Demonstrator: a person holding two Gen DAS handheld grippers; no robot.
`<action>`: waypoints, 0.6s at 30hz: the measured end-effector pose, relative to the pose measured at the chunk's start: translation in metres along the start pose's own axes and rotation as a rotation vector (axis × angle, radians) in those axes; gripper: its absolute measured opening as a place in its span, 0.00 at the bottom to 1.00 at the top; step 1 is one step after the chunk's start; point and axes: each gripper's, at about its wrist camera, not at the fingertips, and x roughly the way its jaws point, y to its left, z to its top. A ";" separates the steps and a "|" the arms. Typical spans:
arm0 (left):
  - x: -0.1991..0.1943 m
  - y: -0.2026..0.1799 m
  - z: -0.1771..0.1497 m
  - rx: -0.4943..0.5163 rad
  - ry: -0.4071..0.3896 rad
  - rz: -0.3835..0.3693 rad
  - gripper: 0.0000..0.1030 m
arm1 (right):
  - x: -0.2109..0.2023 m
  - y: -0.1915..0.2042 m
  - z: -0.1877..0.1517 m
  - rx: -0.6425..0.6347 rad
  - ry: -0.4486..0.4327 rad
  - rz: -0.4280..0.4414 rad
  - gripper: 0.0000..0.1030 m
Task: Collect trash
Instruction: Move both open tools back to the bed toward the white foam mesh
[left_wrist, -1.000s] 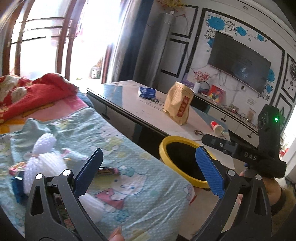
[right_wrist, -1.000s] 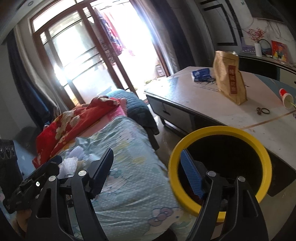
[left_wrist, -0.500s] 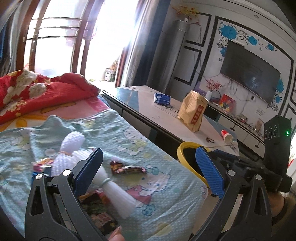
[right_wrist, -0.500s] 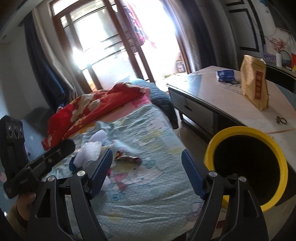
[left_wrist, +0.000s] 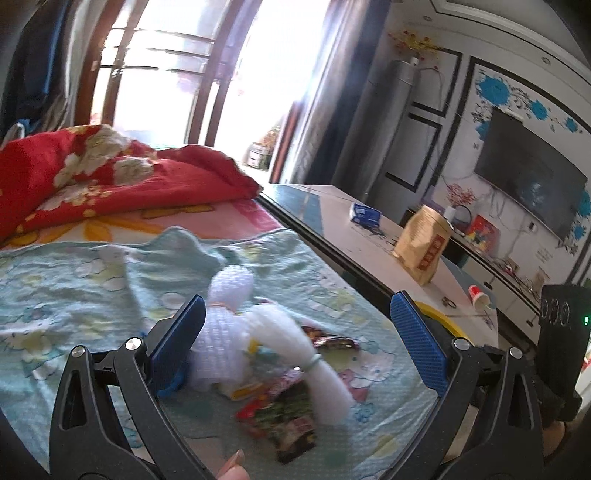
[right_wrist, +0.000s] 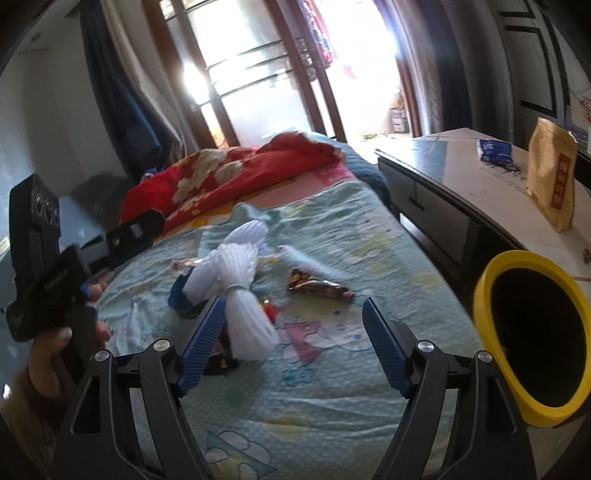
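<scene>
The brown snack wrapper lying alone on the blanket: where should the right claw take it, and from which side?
Grip the brown snack wrapper across its narrow middle, coming down from above. It lies flat and long on the blanket, clear of the white foam netting, so the open right claw can straddle it crosswise. The flat foil may need pinching into the soft cloth.

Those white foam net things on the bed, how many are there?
2, touching in one pile on the teal blanket: a rounder foam net farther back, and a long foam net tied with a band, nearer the grippers. Wrappers beneath might hide more.
</scene>
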 end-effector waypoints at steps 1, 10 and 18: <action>-0.002 0.005 0.000 -0.007 -0.003 0.009 0.89 | 0.002 0.004 -0.001 -0.006 0.003 0.003 0.72; -0.017 0.049 0.000 -0.086 -0.021 0.081 0.89 | 0.029 0.026 -0.005 -0.061 0.040 0.017 0.72; -0.031 0.092 -0.005 -0.159 -0.030 0.143 0.89 | 0.052 0.034 -0.006 -0.083 0.068 0.006 0.72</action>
